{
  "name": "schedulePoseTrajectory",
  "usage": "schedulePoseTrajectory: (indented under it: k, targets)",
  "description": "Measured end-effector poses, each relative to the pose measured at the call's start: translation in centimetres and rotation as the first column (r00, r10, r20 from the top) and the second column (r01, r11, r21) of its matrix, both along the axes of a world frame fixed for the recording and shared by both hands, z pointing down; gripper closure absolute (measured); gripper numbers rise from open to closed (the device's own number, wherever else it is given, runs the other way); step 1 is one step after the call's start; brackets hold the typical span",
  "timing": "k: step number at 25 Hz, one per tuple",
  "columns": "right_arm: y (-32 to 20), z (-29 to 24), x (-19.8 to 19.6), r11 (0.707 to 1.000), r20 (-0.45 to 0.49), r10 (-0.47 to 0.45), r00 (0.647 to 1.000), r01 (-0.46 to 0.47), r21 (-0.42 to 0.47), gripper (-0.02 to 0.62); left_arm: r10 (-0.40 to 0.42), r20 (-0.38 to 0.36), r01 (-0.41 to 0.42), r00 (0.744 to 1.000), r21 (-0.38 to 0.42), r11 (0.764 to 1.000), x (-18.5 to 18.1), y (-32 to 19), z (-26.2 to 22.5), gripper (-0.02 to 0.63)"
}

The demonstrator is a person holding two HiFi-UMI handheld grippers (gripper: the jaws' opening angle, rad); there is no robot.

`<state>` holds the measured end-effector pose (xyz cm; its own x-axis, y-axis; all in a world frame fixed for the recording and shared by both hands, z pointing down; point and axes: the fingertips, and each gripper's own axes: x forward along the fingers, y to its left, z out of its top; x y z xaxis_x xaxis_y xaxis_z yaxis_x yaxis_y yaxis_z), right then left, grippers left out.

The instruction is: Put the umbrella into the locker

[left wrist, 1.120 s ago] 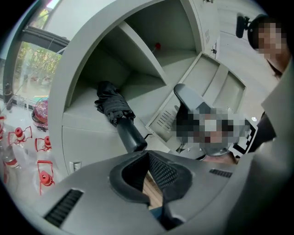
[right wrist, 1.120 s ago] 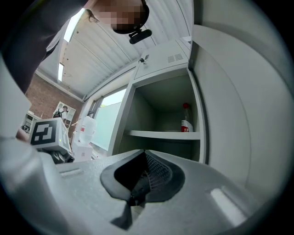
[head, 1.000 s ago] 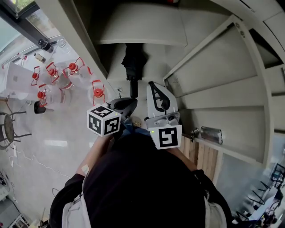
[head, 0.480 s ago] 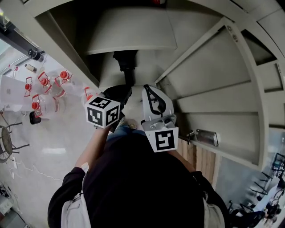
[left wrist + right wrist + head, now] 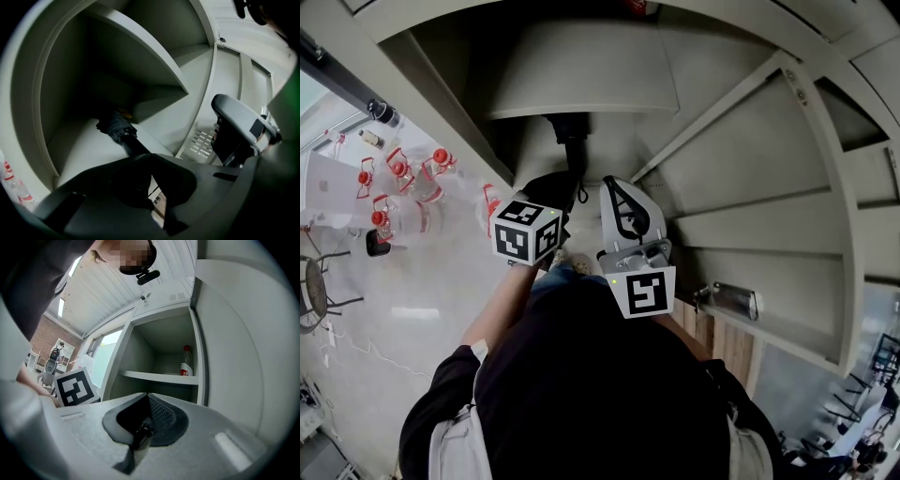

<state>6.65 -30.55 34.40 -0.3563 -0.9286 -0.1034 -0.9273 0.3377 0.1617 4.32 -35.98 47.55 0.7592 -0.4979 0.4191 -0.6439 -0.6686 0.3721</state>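
Black fabric of the umbrella (image 5: 572,141) is showing in the head view inside the locker (image 5: 441,108), below its shelf (image 5: 581,84). The left gripper (image 5: 565,192) is reaching in at the handle end, and the right gripper (image 5: 619,202) is hanging just beside it.

In the left gripper view, we are clamping the jaws on the umbrella's dark shaft. The folded canopy appears to be resting on the compartment floor, deeper in.

In the right gripper view, the jaws are pressing together on nothing and pointing at an upper compartment where a bottle (image 5: 186,363) is standing.

We are judging two risks. If we release while the handle end is overhanging the front edge, the umbrella may slide or tip out. If we lift the shaft, the canopy may jam against the shelf.
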Motion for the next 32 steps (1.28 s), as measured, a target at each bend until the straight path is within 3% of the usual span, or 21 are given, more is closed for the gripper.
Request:
schedulePoseTrajectory:
  k: [4, 7, 12, 16, 18, 23, 32]
  targets:
    - [-0.1, 0.2, 0.2, 1.000, 0.023, -0.022, 1.000, 0.022, -0.012, 0.592, -0.052, -0.040, 0.054, 0.998, 0.054, 0.997, -0.5, 0.1, -1.3, 0.600]
    - [0.0, 0.5, 0.5, 0.999, 0.048, -0.034, 0.998, 0.035, -0.024, 0.592, -0.113, -0.042, 0.117, 0.993, 0.137, 0.984, -1.2, 0.6, -3.0, 0.600]
    - [0.9, 0.1, -0.1, 0.997, 0.066, -0.077, 0.995, 0.077, -0.007, 0.592, -0.239, -0.029, 0.234, 0.971, 0.352, 0.906, -3.1, 2.7, -7.2, 0.600]
    - [1.8, 0.5, -0.3, 0.996, 0.059, -0.083, 0.995, 0.084, -0.007, 0.592, -0.296, -0.059, 0.291, 0.953, 0.438, 0.850, -4.2, 4.8, -9.5, 0.600]
    - [2.1, 0.6, -0.4, 0.996, 0.054, -0.084, 0.995, 0.084, 0.001, 0.592, -0.311, -0.066, 0.306, 0.948, 0.456, 0.836, -4.6, 5.6, -10.0, 0.600]
    - [2.4, 1.2, -0.5, 0.997, 0.045, -0.065, 0.997, 0.067, -0.025, 0.592, -0.297, -0.081, 0.298, 0.951, 0.480, 0.825, -4.8, 6.8, -10.3, 0.600]
    - [1.7, 1.0, -1.2, 0.999, 0.023, -0.028, 0.999, 0.028, -0.019, 0.592, -0.229, -0.075, 0.237, 0.971, 0.473, 0.849, -4.9, 5.7, -10.2, 0.600]
